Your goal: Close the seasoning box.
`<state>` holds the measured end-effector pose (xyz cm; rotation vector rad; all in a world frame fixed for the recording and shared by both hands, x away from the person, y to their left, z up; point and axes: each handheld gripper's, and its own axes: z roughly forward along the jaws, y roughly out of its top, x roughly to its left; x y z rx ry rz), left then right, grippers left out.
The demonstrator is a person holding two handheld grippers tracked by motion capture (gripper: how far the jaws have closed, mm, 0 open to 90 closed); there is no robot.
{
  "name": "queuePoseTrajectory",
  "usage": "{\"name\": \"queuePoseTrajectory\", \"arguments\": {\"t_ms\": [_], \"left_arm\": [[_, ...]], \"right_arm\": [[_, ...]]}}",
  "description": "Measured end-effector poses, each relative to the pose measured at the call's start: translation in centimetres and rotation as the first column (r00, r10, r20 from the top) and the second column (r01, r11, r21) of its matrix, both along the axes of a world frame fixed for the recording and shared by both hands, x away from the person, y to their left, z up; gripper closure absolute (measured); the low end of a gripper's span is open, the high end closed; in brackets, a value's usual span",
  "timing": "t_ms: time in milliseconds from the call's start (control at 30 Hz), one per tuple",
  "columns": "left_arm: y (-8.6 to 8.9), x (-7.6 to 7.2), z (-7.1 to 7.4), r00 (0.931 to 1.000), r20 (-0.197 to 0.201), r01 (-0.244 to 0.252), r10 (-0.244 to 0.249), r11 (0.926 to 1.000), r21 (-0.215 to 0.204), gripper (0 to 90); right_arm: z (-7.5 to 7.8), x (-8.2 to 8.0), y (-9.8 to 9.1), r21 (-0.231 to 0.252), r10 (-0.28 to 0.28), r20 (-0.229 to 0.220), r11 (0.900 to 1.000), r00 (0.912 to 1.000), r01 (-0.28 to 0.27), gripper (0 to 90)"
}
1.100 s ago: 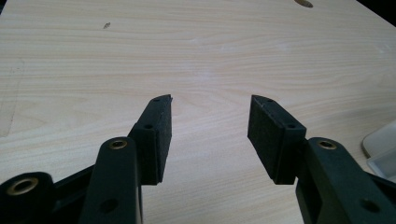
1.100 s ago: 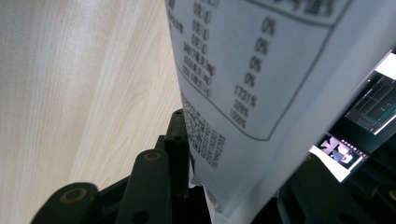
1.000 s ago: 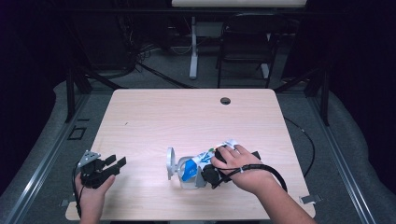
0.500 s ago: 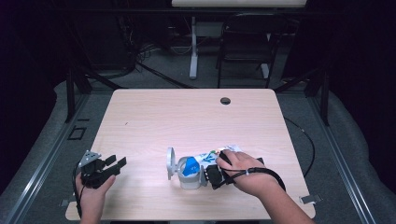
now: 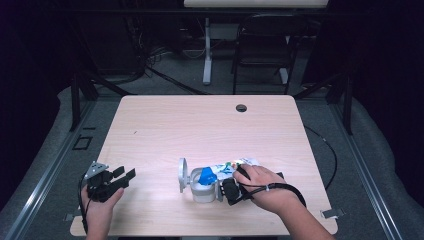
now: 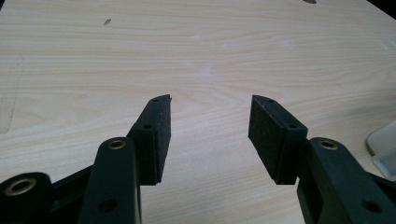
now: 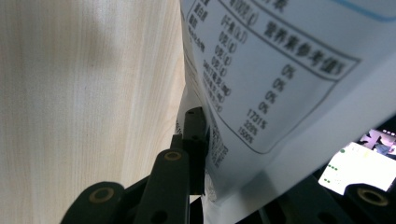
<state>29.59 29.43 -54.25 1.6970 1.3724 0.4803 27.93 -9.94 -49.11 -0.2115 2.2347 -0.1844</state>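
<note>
White packet (image 7: 280, 84) sits between right gripper (image 5: 231, 190) jaws — seemingly pinched.

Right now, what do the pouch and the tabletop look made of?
Pouch: thin glossy plastic film, probably; white with a printed nutrition table, creasing where the right claw has been closing on it. Tabletop: pale wood-grain, matte, likely laminate.

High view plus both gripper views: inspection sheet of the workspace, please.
Surface: light wood table; grommet hole near the far edge.
Job's things: white printed packet beside a grey container with something blue in it.
Clutter: nothing seen.
Grippers: left gripper open, nothing between the jaws; right gripper jaws have just been closing, packet between them, one pad against it.
Cables: black cable loops by the right wrist; another on the floor.
Surroundings: chair, dark room.
</note>
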Motion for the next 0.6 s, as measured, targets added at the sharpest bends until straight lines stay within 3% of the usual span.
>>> {"name": "queuePoseTrajectory", "arguments": {"t_ms": [400, 433, 600], "left_arm": [[-0.01, -0.01, 0.02, 1.0000, 0.000, 0.000, 0.000, 1.0000, 0.000, 49.4], [-0.01, -0.01, 0.02, 1.0000, 0.001, 0.000, 0.000, 1.0000, 0.001, 49.4], [-0.03, -0.02, 0.04, 1.0000, 0.000, 0.001, -0.001, 1.0000, 0.002, 49.3]], "right_arm": [[0.04, -0.23, -0.09, 0.005, -0.020, 0.004, 0.9998, 0.9998, 0.020, 83.1], [-0.09, -0.19, -0.21, 0.029, -0.022, -0.007, 0.9993, 0.9997, 0.022, 83.3], [-0.10, -0.33, -0.45, 0.058, -0.032, -0.013, 0.9978, 0.9994, 0.032, 84.1]]}}
